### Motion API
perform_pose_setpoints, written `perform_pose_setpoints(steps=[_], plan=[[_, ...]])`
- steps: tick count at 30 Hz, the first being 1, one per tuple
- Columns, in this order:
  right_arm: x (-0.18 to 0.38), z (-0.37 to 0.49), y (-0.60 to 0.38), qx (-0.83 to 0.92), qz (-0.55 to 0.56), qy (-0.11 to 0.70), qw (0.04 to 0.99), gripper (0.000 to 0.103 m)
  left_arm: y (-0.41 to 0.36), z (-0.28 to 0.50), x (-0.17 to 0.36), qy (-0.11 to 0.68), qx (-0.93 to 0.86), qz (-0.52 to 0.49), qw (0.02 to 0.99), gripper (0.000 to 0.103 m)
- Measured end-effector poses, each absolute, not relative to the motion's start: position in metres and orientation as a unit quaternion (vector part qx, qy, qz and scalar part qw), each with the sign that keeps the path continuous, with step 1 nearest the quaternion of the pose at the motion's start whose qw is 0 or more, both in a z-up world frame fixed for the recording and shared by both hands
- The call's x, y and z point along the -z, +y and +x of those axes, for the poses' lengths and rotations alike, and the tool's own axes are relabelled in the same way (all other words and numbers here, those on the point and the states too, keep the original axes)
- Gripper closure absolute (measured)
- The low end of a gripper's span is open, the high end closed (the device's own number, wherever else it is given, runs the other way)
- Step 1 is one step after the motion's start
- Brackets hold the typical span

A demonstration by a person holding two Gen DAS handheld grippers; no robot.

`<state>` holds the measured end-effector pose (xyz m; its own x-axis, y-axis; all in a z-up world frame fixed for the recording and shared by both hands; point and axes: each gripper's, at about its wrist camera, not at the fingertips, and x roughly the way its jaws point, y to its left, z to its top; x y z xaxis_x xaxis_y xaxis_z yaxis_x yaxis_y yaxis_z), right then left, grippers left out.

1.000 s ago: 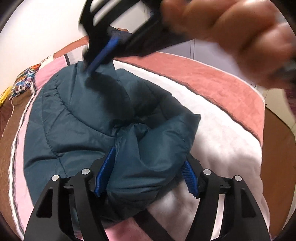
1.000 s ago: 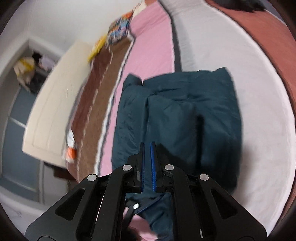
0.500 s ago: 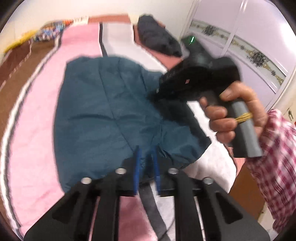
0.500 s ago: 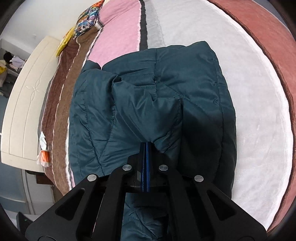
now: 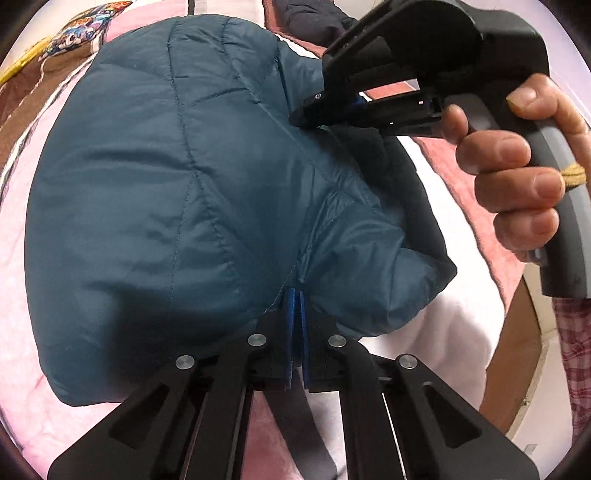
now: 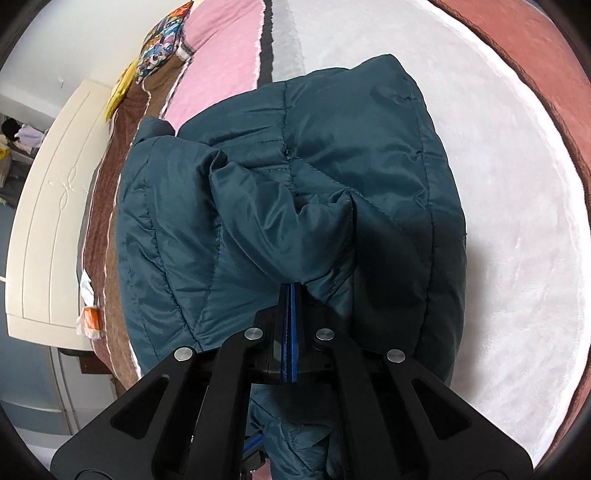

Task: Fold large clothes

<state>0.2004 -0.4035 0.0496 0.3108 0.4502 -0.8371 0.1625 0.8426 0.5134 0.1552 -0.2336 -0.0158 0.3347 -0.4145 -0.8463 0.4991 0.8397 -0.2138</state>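
Jacket [image 5: 155, 192]: teal quilted, bunched on bed blanket [image 6: 517, 221].
L gripper [image 5: 295, 295]: my jaws clamp jacket edge.
R gripper [image 6: 290, 288]: my jaws pinch a fold.

Your bed [image 6: 517, 192]: striped blanket, pink, white, rust bands. Teal quilted jacket [image 6: 295, 184] lies folded at centre. Patterned cushion [image 6: 159, 51] at 11 o'clock. Dark garment [image 5: 314, 18] at 12 o'clock, left view.

Left gripper [image 5: 295, 295] has snapped shut on the near edge of the teal jacket [image 5: 155, 206]; right gripper [image 6: 290, 290] has dropped from hovering and now pinches a bunched fold, fabric gathering toward both.
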Motion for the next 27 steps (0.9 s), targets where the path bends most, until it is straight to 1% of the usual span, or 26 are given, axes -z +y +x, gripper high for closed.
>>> perform_pose_setpoints(steps=[3,5,12,18,21,24,27], plan=[[-0.057,0.196,-0.403,-0.083,0.262,0.572,0.772,0.103,-0.239,0.153,0.016,0.502,0.273,0.052,0.819,0.097],[-0.067,0.188,-0.403,-0.081,0.259,0.561,0.782,0.098,-0.244,0.153,0.016,0.503,0.27,0.047,0.82,0.097],[-0.096,0.145,-0.404,-0.089,0.254,0.532,0.803,0.098,-0.247,0.145,0.007,0.495,0.269,0.04,0.825,0.097],[-0.11,0.08,-0.408,-0.082,0.252,0.503,0.822,0.097,-0.24,0.144,0.0,0.488,0.271,0.035,0.829,0.096],[-0.101,0.064,-0.407,-0.082,0.261,0.511,0.815,0.097,-0.245,0.144,0.001,0.487,0.27,0.034,0.83,0.096],[-0.074,0.058,-0.401,-0.05,0.239,0.545,0.802,0.097,-0.247,0.143,0.001,0.486,0.268,0.034,0.831,0.095],[-0.054,0.061,-0.401,-0.02,0.225,0.56,0.797,0.097,-0.243,0.143,0.005,0.488,0.271,0.034,0.829,0.095]])
